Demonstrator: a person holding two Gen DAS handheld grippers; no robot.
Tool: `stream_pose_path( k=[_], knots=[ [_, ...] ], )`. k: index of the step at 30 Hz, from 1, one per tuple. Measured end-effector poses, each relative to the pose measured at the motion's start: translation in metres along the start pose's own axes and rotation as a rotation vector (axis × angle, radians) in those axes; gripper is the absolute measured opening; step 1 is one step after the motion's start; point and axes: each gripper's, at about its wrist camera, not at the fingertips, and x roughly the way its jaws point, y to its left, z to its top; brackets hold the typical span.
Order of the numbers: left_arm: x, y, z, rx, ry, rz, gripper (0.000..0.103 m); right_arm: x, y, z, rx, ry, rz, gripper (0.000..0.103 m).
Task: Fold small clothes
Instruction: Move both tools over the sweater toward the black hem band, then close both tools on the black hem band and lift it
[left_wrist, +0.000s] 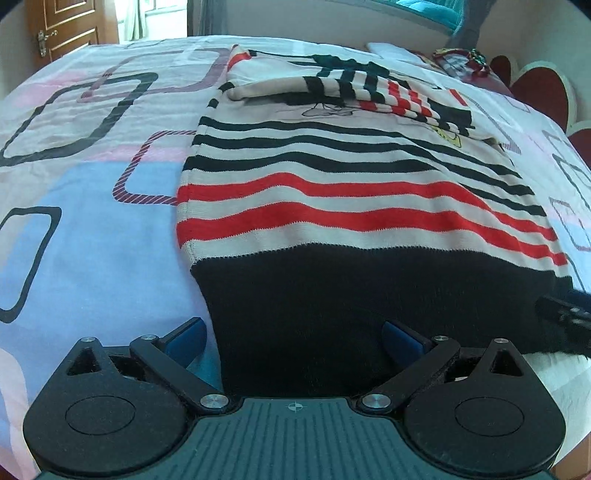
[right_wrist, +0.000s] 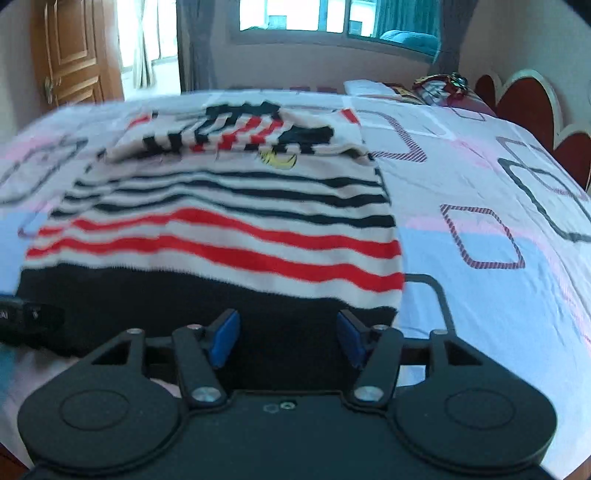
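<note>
Stripes of red, black and cream cover a small knitted sweater (left_wrist: 332, 192) that lies flat on the pastel bedsheet with square outlines (left_wrist: 92, 221). Its sleeves (left_wrist: 369, 88) are already folded across the chest, near the top of the frame. The wide black hem sits at the bottom, close to both tools. The left gripper (left_wrist: 291, 332) is at the hem's left corner and the right gripper (right_wrist: 282, 332) is at its right corner, jaws wide apart, holding nothing. I think they are lined up to pinch the hem and fold it upward.
</note>
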Motion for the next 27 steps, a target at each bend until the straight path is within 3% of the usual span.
stream_pose_path(
  k=[3,6,10,13,15,17,19,20,21,22,23,25,27],
  knots=[
    [-0.003,0.003,0.0,-0.002,0.0,-0.019,0.1,0.011,-0.003,-0.008,0.013,0.041,-0.026,0.057],
    [-0.004,0.008,0.0,-0.015,0.0,-0.042,0.099,0.004,-0.01,-0.011,0.031,0.015,-0.056,0.06],
    [-0.005,0.009,-0.001,-0.014,-0.008,-0.065,0.091,0.006,-0.026,-0.011,0.075,0.029,-0.094,0.063],
    [-0.006,0.011,0.001,-0.034,-0.004,-0.087,0.086,0.011,-0.037,-0.015,0.134,0.061,-0.067,0.063],
    [-0.007,0.013,0.004,-0.044,-0.002,-0.103,0.068,0.012,-0.042,-0.016,0.178,0.075,-0.04,0.063],
    [-0.005,0.014,0.006,-0.048,0.001,-0.104,0.062,0.013,-0.044,-0.015,0.203,0.086,-0.001,0.053],
    [-0.005,0.017,0.008,-0.066,0.007,-0.11,0.058,0.017,-0.043,-0.013,0.185,0.093,0.004,0.051],
    [-0.006,0.018,0.008,-0.07,0.007,-0.105,0.044,0.019,-0.043,-0.012,0.178,0.094,0.008,0.051],
    [-0.006,0.019,0.009,-0.065,0.008,-0.1,0.032,0.019,-0.044,-0.01,0.185,0.097,0.015,0.044],
    [-0.005,0.02,0.01,-0.069,0.011,-0.1,0.029,0.018,-0.045,-0.01,0.191,0.097,0.029,0.025],
    [-0.005,0.022,0.011,-0.081,0.016,-0.104,0.028,0.017,-0.044,-0.009,0.191,0.097,0.053,0.018],
    [-0.005,0.026,0.012,-0.094,0.025,-0.11,0.028,0.015,-0.042,-0.008,0.182,0.104,0.071,0.014],
    [-0.003,0.027,0.01,-0.082,0.027,-0.109,0.029,0.017,-0.04,-0.006,0.16,0.11,0.07,0.018]
  ],
)
